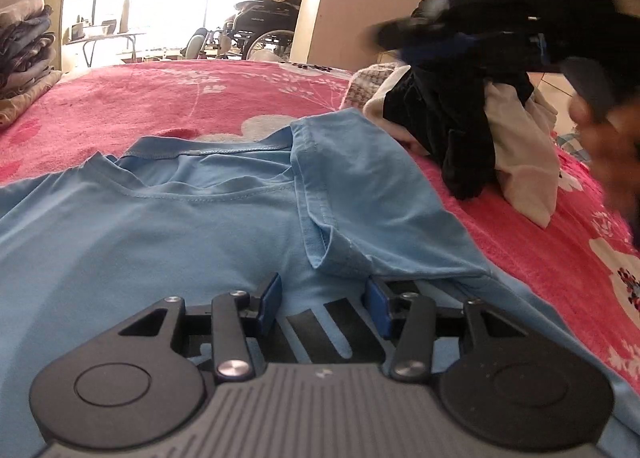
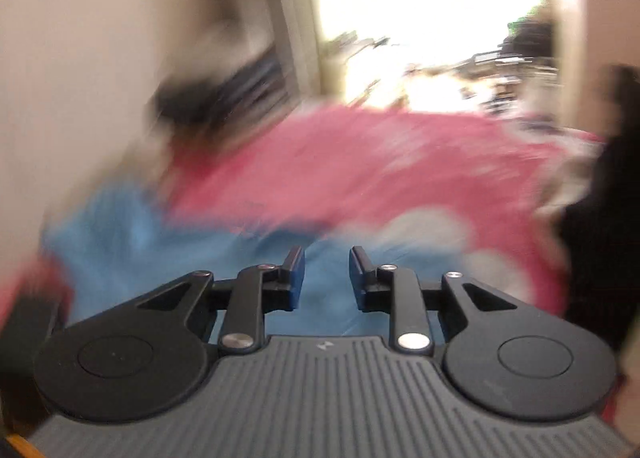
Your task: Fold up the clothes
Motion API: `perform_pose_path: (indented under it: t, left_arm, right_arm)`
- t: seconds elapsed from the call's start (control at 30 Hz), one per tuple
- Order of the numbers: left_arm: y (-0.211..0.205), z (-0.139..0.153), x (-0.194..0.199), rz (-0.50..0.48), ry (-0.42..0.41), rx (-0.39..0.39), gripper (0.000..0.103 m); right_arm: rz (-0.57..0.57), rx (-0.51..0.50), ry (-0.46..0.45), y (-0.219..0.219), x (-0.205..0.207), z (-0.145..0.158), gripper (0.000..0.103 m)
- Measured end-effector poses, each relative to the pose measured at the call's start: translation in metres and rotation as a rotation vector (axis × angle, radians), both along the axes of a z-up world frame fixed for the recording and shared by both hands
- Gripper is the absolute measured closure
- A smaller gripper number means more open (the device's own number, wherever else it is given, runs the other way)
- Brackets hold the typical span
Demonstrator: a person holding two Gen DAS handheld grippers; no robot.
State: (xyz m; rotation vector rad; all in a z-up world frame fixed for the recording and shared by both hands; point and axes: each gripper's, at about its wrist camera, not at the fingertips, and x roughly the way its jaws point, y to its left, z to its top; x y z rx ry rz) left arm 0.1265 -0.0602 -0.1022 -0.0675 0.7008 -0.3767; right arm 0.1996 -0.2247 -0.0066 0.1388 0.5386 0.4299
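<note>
**Blue T-shirt on the bed, one sleeve folded in**

A light blue T-shirt (image 1: 168, 226) lies flat on a bed covered by a pink patterned blanket (image 1: 160, 98), its neckline toward the far side. Its right sleeve (image 1: 360, 194) is turned inward over the body, the hem running down toward the near edge. A dark striped print shows on the chest just under the left hand-held gripper (image 1: 322, 304), whose blue-padded jaws stand spread apart above the cloth, gripping nothing.

The right wrist view is heavily smeared by motion. The right hand-held gripper (image 2: 326, 278) also has its jaws apart with nothing between them, over blurred blue fabric (image 2: 132, 242), with the pink blanket beyond.

To the right lies a heap of dark and white unfolded clothes (image 1: 472, 126); at the far left stands a stack of folded fabrics (image 1: 24, 54). A wheelchair (image 1: 260, 30) sits in the bright doorway beyond the bed.

The shirt looks like thin knit cotton: light, limp, prone to creasing and to dragging on the fuzzy blanket. It would probably handle best when pinched at a stitched hem or seam, such as the shoulder or bottom edge, where the doubled cloth gives the pads more to bite.
</note>
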Motion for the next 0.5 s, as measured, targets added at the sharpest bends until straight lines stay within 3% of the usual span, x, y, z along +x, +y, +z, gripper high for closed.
perform_pose_path:
  t: [0.07, 0.13, 0.2, 0.23, 0.3, 0.5]
  left_arm:
    - [-0.001, 0.000, 0.000, -0.003, -0.003, 0.006, 0.054]
    - [-0.003, -0.001, 0.000, -0.004, -0.009, 0.013, 0.053]
    - [-0.004, -0.001, -0.001, -0.006, -0.013, 0.022, 0.053]
    - [-0.005, -0.002, -0.002, -0.006, -0.016, 0.025, 0.053]
    - [-0.006, -0.002, -0.003, -0.005, -0.021, 0.031, 0.053]
    - [-0.007, -0.002, -0.003, -0.005, -0.027, 0.037, 0.052]
  right_arm:
    - [-0.167, 0.060, 0.071, -0.041, 0.026, -0.007, 0.079]
    - [-0.241, -0.043, 0.150, -0.064, 0.050, -0.027, 0.081]
    - [-0.244, -0.203, 0.228, -0.071, 0.073, -0.055, 0.085]
    - [-0.243, -0.303, 0.257, -0.072, 0.082, -0.067, 0.097]
    - [-0.245, -0.402, 0.274, -0.084, 0.096, -0.079, 0.103]
    - [-0.208, -0.469, 0.285, -0.101, 0.129, -0.083, 0.103]
